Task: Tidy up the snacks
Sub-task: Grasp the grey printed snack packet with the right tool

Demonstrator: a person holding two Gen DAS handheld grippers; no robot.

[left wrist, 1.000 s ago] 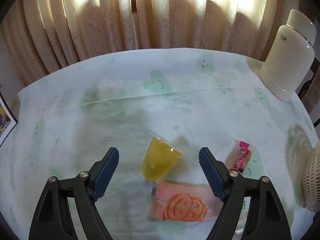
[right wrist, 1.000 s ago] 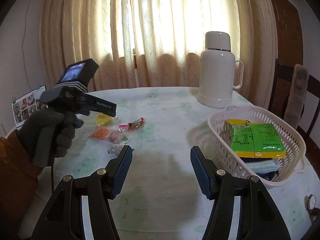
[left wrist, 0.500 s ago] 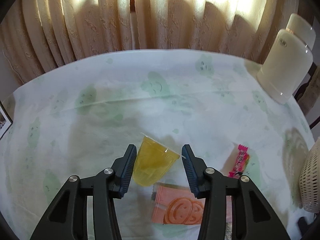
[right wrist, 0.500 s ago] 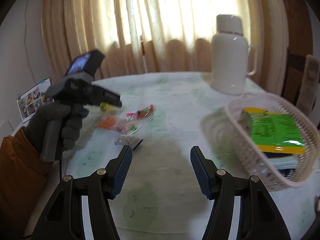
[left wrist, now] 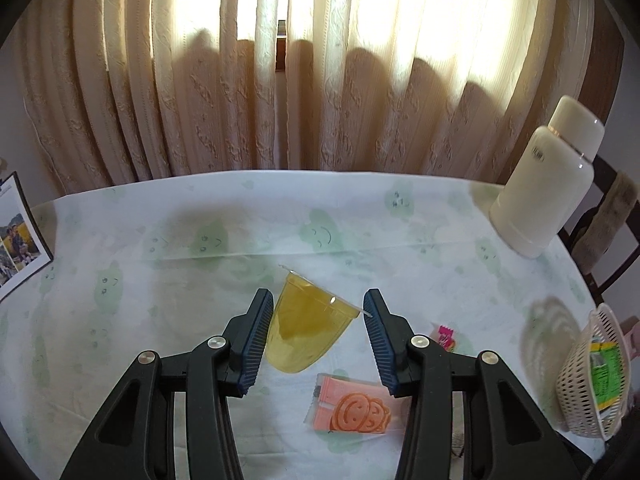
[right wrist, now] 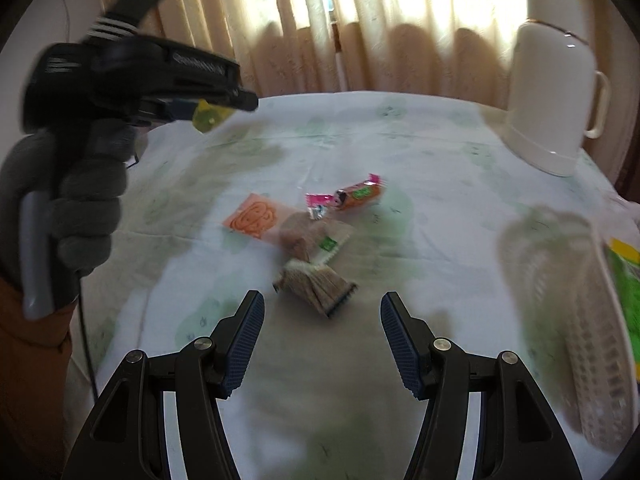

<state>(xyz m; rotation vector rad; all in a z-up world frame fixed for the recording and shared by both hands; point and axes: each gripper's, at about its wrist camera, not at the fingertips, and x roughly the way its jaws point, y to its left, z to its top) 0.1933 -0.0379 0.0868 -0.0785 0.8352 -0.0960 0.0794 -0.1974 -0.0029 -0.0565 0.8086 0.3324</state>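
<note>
My left gripper (left wrist: pixel 318 312) is shut on a yellow jelly cup (left wrist: pixel 308 328) and holds it above the table; the cup also shows in the right wrist view (right wrist: pixel 208 116), lifted at the left. On the cloth lie an orange smiley cracker pack (left wrist: pixel 352 410), also in the right wrist view (right wrist: pixel 256 220), a pink candy bar (right wrist: pixel 348 198), a brown wafer pack (right wrist: pixel 312 236) and a striped packet (right wrist: pixel 316 284). My right gripper (right wrist: pixel 322 328) is open and empty, just short of the striped packet.
A white woven basket (right wrist: pixel 560 304) with a green snack bag (right wrist: pixel 628 292) stands at the right. A white thermos (right wrist: pixel 552 80) stands at the back right. A photo sheet (left wrist: pixel 20 236) lies at the table's left edge. Curtains hang behind.
My left gripper closed on the jelly cup and lifted it off the table. My right gripper moved left and closer to the loose snacks.
</note>
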